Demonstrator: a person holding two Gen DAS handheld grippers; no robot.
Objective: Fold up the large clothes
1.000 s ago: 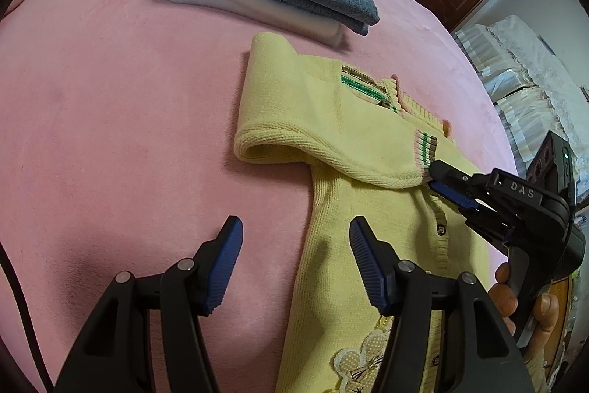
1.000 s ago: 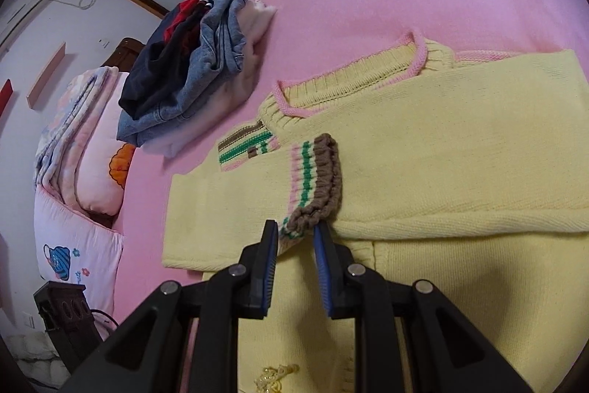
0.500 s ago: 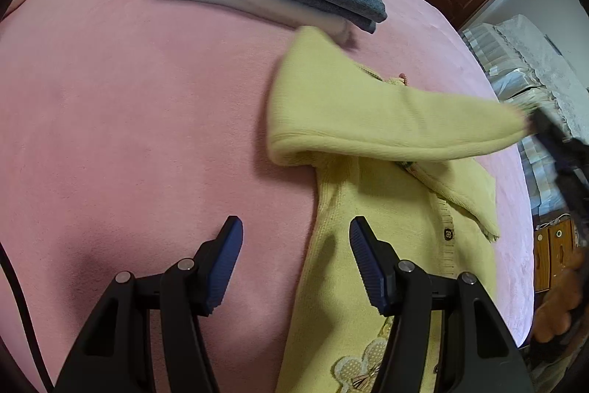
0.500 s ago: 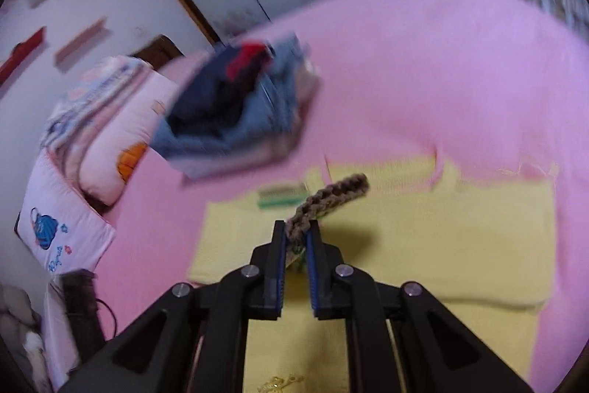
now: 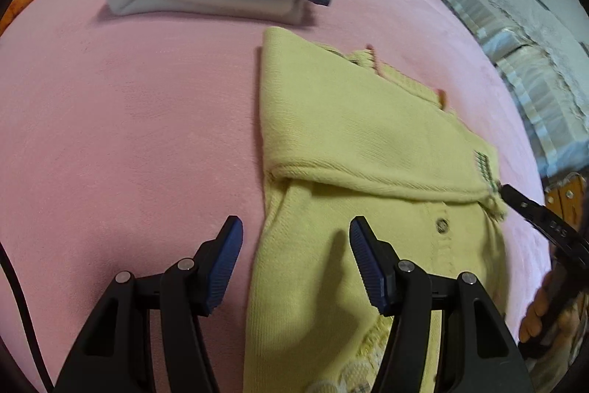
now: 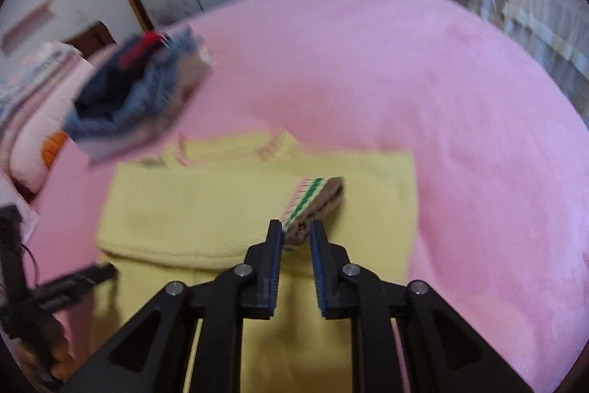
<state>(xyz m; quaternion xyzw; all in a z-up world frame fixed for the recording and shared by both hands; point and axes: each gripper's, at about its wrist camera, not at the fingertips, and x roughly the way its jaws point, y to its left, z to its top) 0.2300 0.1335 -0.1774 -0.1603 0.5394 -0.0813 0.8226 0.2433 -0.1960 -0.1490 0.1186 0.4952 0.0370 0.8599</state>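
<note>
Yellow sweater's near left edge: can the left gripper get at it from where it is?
Probably yes. The left gripper is open, and the yellow sweater has its edge lying flat between the fingers with nothing over it.

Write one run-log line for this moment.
right gripper: striped cuff between fingers | left gripper: open | yellow sweater: sleeve folded across
</note>
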